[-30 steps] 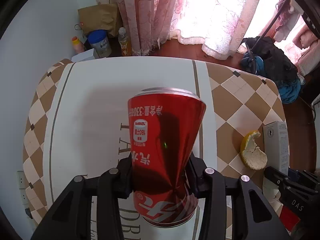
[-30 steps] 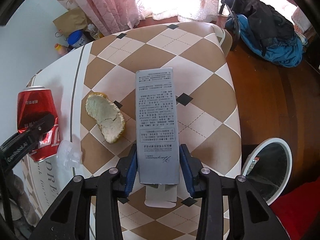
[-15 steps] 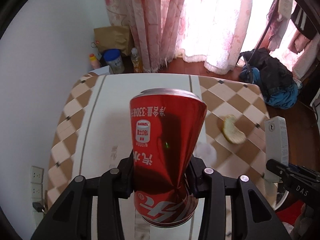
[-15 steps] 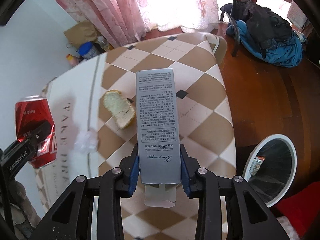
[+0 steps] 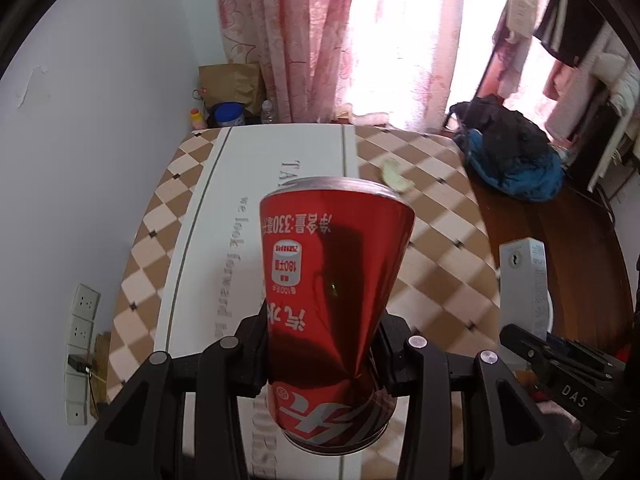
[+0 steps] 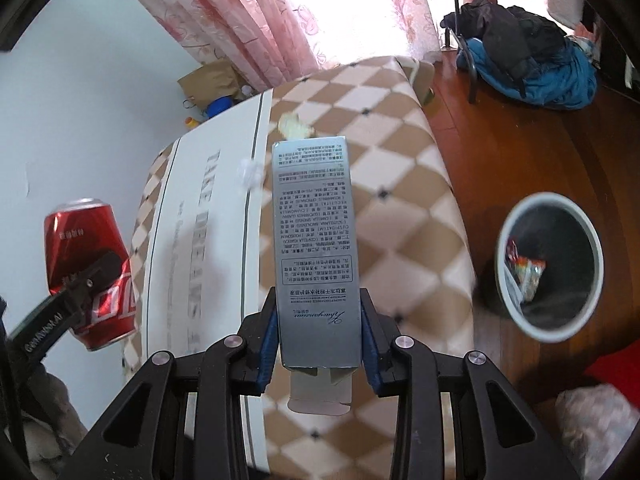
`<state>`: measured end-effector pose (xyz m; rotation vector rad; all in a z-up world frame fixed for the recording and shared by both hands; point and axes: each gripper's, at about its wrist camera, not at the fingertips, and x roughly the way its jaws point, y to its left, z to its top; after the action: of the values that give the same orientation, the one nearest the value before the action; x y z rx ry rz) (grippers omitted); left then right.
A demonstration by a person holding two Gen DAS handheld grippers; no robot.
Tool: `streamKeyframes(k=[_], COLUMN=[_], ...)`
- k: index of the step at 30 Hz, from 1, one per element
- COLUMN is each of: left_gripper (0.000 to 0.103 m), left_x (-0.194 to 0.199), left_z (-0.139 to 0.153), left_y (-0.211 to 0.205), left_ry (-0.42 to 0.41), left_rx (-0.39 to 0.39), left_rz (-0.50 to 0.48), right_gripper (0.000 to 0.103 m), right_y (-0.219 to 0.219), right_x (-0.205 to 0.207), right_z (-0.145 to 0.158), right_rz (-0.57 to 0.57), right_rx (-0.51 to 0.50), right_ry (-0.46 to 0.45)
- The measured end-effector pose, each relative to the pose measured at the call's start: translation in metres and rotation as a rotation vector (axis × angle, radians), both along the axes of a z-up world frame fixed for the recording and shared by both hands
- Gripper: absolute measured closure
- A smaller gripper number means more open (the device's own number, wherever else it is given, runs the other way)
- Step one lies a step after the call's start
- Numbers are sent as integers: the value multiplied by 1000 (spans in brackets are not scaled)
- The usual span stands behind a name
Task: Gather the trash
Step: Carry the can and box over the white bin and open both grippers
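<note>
The left gripper [image 5: 322, 354] is clamped on a dented red soda can [image 5: 332, 300], its fingers pressing into the crushed waist of the can, which is held upright-tilted in the air above the table [image 5: 192, 216] with its silver top rim pointing away from the camera. The right gripper [image 6: 318, 344] is closed on a tall silver-grey carton box [image 6: 314, 236], its blue-padded fingers [image 6: 268, 336] squeezing the lower sides; the box's bottom flap hangs open below the grip, and the box is also lifted clear of the table. A round white waste bin [image 6: 592, 240] stands on the wooden floor just beside the table's right edge; inside its dark interior lie a crumpled colourful wrapper [image 6: 526, 268] and some pale, indistinct scraps beneath it. On the table's checkered cloth, toward the far end, rests a piece of pale fruit peel [image 6: 294, 126], and nearer the cloth's white centre strip sits a small crumpled bit of clear plastic [image 6: 249, 174]. Behind the table's far left corner, against the wall, stand a brown paper bag [image 5: 232, 84], a blue-lidded tub [image 5: 229, 114] and a small bottle with an orange cap [image 5: 195, 119]. Well off from the table's far right corner, a heap of black and blue clothing [image 5: 508, 152] lies on the floor.
</note>
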<state>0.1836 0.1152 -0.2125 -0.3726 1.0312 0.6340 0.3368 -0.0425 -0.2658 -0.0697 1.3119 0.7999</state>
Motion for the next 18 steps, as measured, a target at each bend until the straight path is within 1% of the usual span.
streamKeyframes(k=[4,7,9,13,18], left_gripper=[65,65,65,65,65], left_x=[-4,3,13,48,109], left_z=[15,24,26,28,16], left_y=[-35,-65,-81,-122,-165], left_ry=[-17,-31,-38,-56,-62], left_rx=[8,7,-1,-25,-72], left_rz=[-30,-77,-116,-223,-336], right_gripper=[66,66,66,66,66], right_y=[-36,-71,-93,-144,-205], right_x=[-21,-23,-19,-8,23], right_z=[17,39,54,77,86], right_rz=[-4,-45,-72,-125,-224], right_rx=[39,107,132,138,111], right_ry=[-40,-50,-76,-126,-146])
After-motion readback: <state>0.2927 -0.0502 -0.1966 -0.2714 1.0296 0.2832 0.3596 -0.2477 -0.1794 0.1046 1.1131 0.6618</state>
